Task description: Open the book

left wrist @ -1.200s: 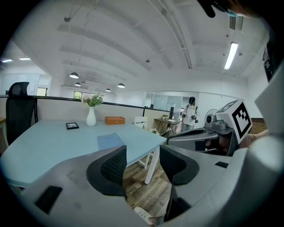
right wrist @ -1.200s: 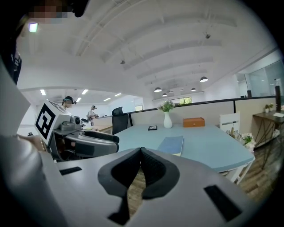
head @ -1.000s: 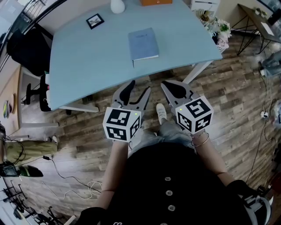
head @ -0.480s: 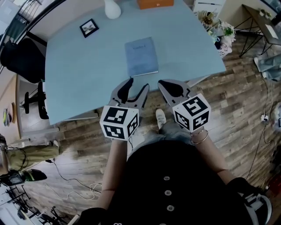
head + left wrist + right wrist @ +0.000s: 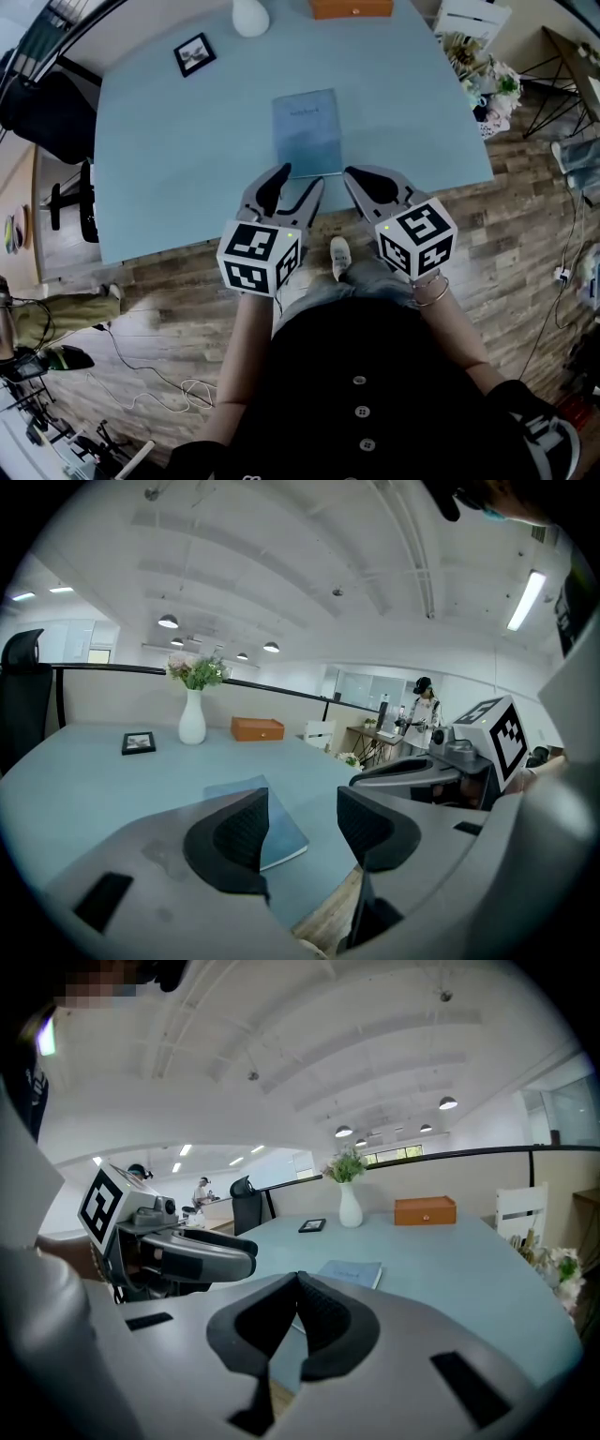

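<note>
The left gripper (image 5: pixel 300 181) is spread, the right gripper (image 5: pixel 355 177) pressed together; a nudge could slide the closed book (image 5: pixel 307 131), upper centre, without lifting its cover.

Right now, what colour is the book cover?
Muted blue book, darker than the pale-blue table; head view shows it best.

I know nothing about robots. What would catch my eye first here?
Two hand-held grippers topped with black-and-white marker cubes: the left gripper, jaws apart, and the right gripper, jaws together, both at the near edge of the pale blue table. Just beyond them lies a closed blue book, with a white vase and an orange box at the far edge.
</note>
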Demonstrator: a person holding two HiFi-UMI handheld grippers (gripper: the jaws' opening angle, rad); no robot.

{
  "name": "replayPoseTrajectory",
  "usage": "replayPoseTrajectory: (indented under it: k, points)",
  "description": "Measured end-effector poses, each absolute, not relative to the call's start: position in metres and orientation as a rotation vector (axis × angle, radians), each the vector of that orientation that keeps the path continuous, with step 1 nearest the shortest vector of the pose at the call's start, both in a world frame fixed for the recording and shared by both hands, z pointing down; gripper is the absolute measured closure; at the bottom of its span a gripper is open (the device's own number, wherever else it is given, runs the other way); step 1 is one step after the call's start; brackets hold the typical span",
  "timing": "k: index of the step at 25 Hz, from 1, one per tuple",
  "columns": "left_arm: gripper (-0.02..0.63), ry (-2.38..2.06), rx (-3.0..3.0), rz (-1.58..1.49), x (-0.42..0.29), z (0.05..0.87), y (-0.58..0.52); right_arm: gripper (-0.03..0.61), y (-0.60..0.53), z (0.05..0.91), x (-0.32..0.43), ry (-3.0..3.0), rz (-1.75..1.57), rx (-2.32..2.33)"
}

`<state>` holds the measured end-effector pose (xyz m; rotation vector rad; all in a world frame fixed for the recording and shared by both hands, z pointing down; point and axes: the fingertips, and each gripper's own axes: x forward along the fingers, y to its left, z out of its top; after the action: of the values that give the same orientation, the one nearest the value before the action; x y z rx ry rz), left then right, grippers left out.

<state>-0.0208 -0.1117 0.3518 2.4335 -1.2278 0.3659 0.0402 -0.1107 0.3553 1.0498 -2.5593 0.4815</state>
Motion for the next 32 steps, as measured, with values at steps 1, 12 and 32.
replayPoseTrajectory:
  k: [1, 12, 32]
  points:
    - [0.4, -1.231, 2.431, 0.373, -0.02, 0.353, -0.115, 0.577, -0.114, 0.357, 0.041, -2.559, 0.484, 1.04]
    - [0.4, -1.223, 2.395, 0.455, 0.001, 0.368, -0.132, 0.577, -0.144, 0.363, 0.052, -2.588, 0.495, 0.969]
    - [0.483, -1.083, 2.456, 0.564, 0.012, 0.385, -0.129, 0.577, -0.143, 0.373, 0.069, -2.544, 0.55, 1.07]
